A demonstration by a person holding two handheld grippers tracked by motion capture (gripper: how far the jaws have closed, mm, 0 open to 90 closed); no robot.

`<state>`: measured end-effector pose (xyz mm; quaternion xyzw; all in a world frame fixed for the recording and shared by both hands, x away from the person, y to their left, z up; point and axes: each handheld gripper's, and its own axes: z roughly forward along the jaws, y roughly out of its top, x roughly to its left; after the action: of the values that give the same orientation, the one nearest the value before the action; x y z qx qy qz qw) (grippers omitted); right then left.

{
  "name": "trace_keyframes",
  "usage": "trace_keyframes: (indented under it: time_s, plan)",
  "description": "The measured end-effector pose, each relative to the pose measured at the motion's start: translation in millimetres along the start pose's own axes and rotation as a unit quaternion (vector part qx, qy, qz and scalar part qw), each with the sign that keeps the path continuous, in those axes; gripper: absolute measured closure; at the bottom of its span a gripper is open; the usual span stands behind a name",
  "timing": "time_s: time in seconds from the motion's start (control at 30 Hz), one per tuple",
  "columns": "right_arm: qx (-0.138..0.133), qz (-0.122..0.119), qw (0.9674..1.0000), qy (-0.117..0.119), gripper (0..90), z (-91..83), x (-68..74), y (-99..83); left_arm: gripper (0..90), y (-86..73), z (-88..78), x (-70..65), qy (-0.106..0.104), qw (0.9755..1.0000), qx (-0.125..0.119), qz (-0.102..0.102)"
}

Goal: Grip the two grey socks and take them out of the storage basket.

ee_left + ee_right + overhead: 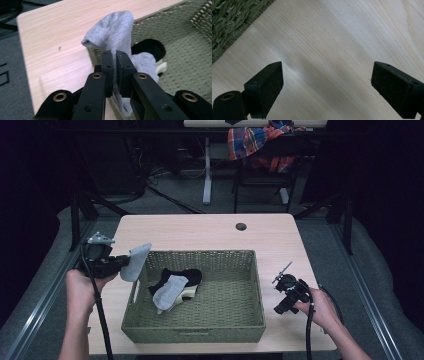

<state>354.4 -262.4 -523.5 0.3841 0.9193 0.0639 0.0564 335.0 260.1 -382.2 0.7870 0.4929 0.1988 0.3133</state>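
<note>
1. Two hand-held black grippers work at a pale wooden table (210,227); a rectangular olive-green woven basket (240,320) sits on it, close to the near edge.
2. The left gripper (120,262), held in the person's left hand (82,287), is just outside the basket's left wall; its jaws are pressed together on a light grey sock (135,261), which hangs raised over the basket's left rim.
3. In the left gripper view the same gripper (113,58) pinches the grey sock (115,30) through its middle; the cloth bunches up above the jaws and a tail of it drops below them.
4. Inside the basket, in its left half, lie a second light grey sock (169,292), a black sock (182,274) partly under it, and a small cream piece (189,292) peeking out beside them; the pile also shows past the jaws in the left gripper view, with the black sock (150,46) behind the second grey one (145,63).
5. The right gripper (280,280), held in the person's right hand (322,307), is over bare table just to the right of the basket, apart from it.
6. In the right gripper view its jaws (327,85) are spread wide with nothing between them; bare wood lies below, and a corner of the basket's weave (232,22) shows at upper left.
7. Beyond the table, a red-and-blue plaid cloth (255,142) hangs over a dark chair on grey floor.
</note>
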Motion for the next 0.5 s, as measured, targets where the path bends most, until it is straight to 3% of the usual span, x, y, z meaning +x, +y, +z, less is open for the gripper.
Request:
trace_keyframes:
  time_s: [0.07,0.4,0.5]
  plan:
    - [-0.006,0.003,1.0,0.005,10.4,1.3,0.2,-0.4,85.7,-2.7,-3.1,6.6,0.02,0.9998,0.005,-0.003]
    - [-0.006,0.003,1.0,0.007,10.4,1.6,0.3,-0.5,85.7,-11.9,-7.8,24.4,0.045,0.9986,0.004,-0.029]
    - [-0.005,0.004,0.9999,0.008,10.4,1.9,0.2,-0.4,85.7,-15.7,-6.8,29.6,0.07,0.997,0.011,-0.031]
